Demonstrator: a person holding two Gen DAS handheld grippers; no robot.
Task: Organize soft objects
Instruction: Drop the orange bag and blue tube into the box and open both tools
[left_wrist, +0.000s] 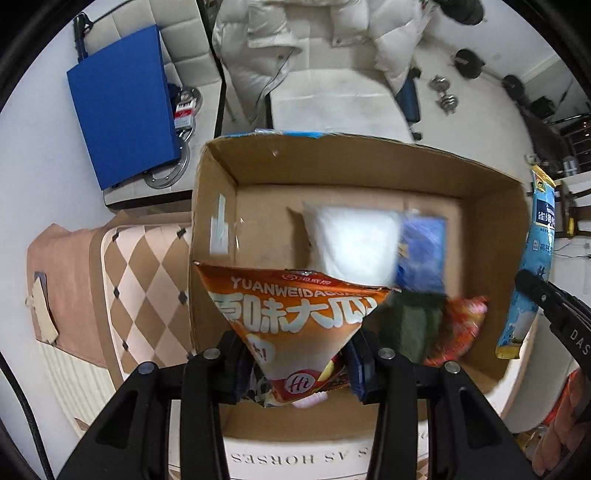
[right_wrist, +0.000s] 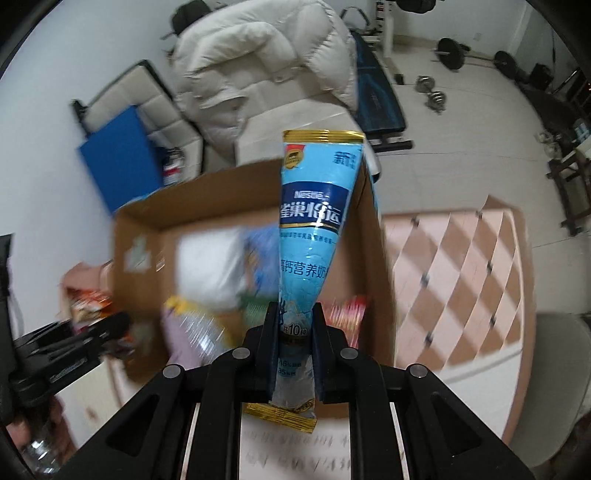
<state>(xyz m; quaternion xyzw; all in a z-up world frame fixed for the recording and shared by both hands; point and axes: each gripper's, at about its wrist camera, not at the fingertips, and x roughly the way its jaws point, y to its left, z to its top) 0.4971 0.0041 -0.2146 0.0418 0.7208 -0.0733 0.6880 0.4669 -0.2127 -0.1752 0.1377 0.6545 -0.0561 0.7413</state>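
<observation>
Holding a white pillow (left_wrist: 351, 243) and snack packets (left_wrist: 458, 325); cardboard box (left_wrist: 332, 162).

One cardboard box (left_wrist: 221, 206) sits at centre frame. Two claws are in play, each clamped on one packet: the left claw (left_wrist: 295, 363) on one orange snack bag (left_wrist: 295, 310), the right claw (right_wrist: 295, 328) on one light-blue milk-powder pouch (right_wrist: 314, 206). Inside the box I count one white pillow pack (left_wrist: 351, 243), one blue packet (left_wrist: 424, 247), one dark green item (left_wrist: 410, 325) and one red wrapper (left_wrist: 461, 325). One blue board (left_wrist: 122, 110) lies upper left, with two dumbbells (left_wrist: 443, 92) upper right.
</observation>
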